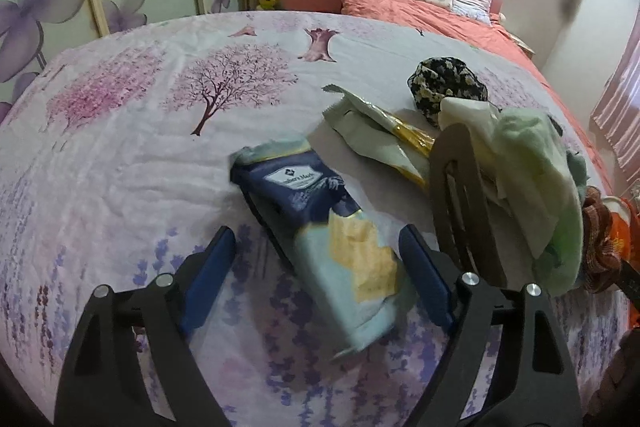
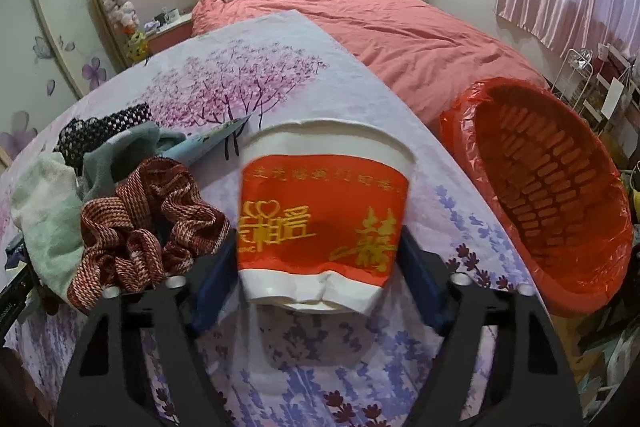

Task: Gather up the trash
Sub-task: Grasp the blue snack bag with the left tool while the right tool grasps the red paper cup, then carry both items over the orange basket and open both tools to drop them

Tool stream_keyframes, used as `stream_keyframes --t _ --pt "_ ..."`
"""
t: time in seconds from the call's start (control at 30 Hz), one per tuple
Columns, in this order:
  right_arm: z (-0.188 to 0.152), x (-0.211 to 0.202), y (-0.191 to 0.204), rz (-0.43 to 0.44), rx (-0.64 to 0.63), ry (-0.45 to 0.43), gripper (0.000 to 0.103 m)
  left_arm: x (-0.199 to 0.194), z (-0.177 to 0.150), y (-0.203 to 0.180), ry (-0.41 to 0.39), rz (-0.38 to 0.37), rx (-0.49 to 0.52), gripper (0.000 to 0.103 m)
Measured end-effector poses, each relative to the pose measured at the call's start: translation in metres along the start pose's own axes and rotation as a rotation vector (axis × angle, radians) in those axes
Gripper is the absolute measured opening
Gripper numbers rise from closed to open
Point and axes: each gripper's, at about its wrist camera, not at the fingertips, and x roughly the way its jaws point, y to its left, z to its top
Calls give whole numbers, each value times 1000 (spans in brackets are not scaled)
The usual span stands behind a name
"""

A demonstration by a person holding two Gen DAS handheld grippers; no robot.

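Observation:
A dark blue and pale blue snack packet (image 1: pixel 304 187) lies on the flowered cloth, between the wide jaws of my left gripper (image 1: pixel 316 231). The right pad is at the packet's edge and the left pad stands clear of it, so the gripper is open. A red and white paper cup (image 2: pixel 324 211), dented at its base, sits between the blue pads of my right gripper (image 2: pixel 318 235), which touch both of its sides. A grey-green wrapper (image 1: pixel 360 131) and a yellow wrapper (image 1: pixel 412 137) lie beyond the packet.
A red-lined waste basket (image 2: pixel 560 187) stands past the table's right edge. A red knit scrunchie (image 2: pixel 152 219), pale green cloth (image 1: pixel 536 187), a black floral scrunchie (image 1: pixel 444 83) and a brown wooden piece (image 1: pixel 460 187) crowd the space between the grippers. A bed with a coral cover (image 2: pixel 400 39) lies behind.

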Motion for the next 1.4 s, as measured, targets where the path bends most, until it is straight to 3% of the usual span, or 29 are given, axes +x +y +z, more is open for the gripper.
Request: stream_keyframes --t 0.07,0.23,0.43,0.9,1.4 --pt "0 0 -1 1 1 -1 71 0 -1 -5 -5 4 11 77" --pt "-1 -5 -5 11 3 -19 70 -2 2 -2 -14 -11 1 51" --pt "-1 -11 -8 28 -1 -36 70 -9 1 12 -20 -73 -2 42" --pt "-3 -34 -17 64 -8 -92 70 -57 2 2 -124 -134 71 41" --pt "-11 -87 -61 102 5 -244 70 -126 -7 -92 -214 -337 205 41"
